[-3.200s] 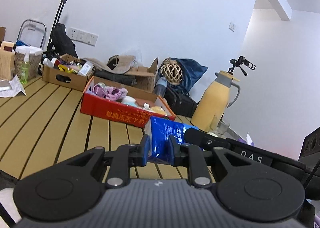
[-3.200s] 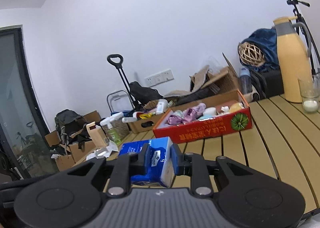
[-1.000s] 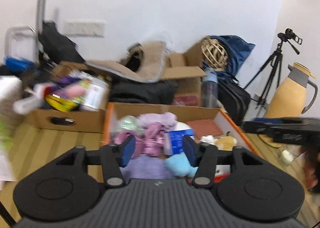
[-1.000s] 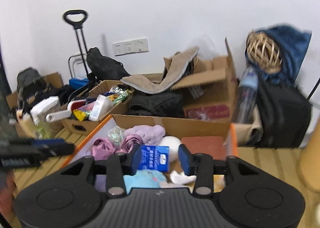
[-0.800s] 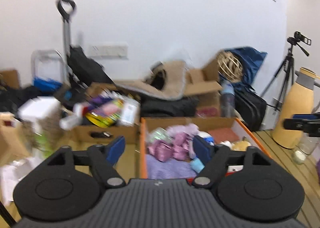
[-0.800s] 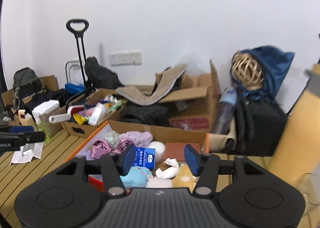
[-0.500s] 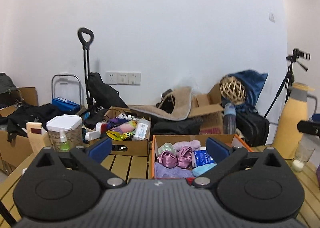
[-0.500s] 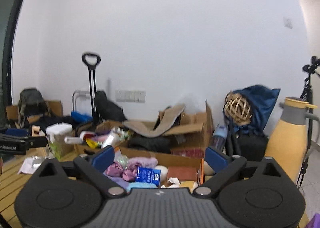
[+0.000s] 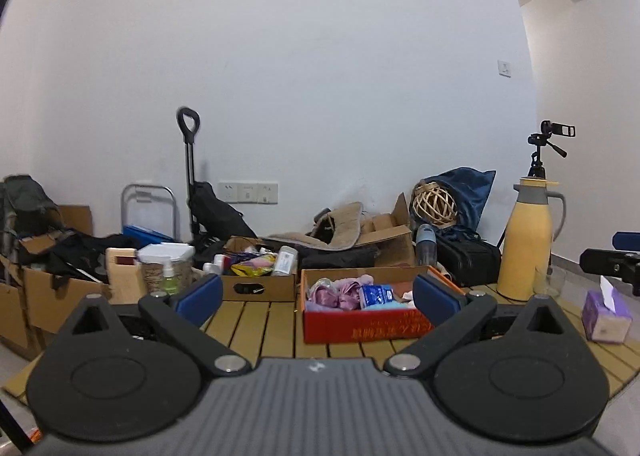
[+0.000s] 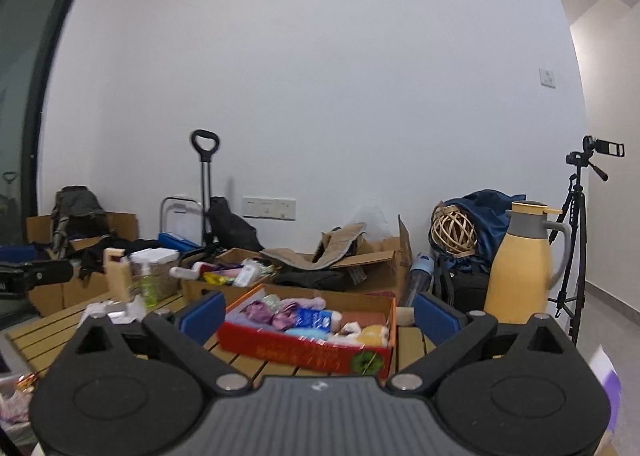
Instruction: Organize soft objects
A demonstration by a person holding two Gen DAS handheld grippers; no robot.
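Fingers of the left gripper (image 9: pixel 316 298) stood wide apart, with nothing between the blue pads (image 9: pixel 199 295). Fingers of the right gripper (image 10: pixel 320 314) stood wide too and were just finishing opening, and nothing was between them either.

Straight ahead of both grippers, a little way off, sat the red cardboard box (image 9: pixel 366 326) on the slatted wooden table (image 9: pixel 256 322). Soft things lay inside it. A blue tissue pack (image 9: pixel 374 295) rested in the middle of the box, touching a bunch of purple cloth (image 9: pixel 340 292) on its left side. A yellow soft thing (image 10: pixel 372 334) lay at the right end of the box.

Further ahead and to the left of the left gripper was a brown box of bottles (image 9: pixel 256 280). To the right stood a tall yellow jug (image 9: pixel 526 250). A purple tissue box (image 9: pixel 606 314) sat on the table near the left gripper's right finger.
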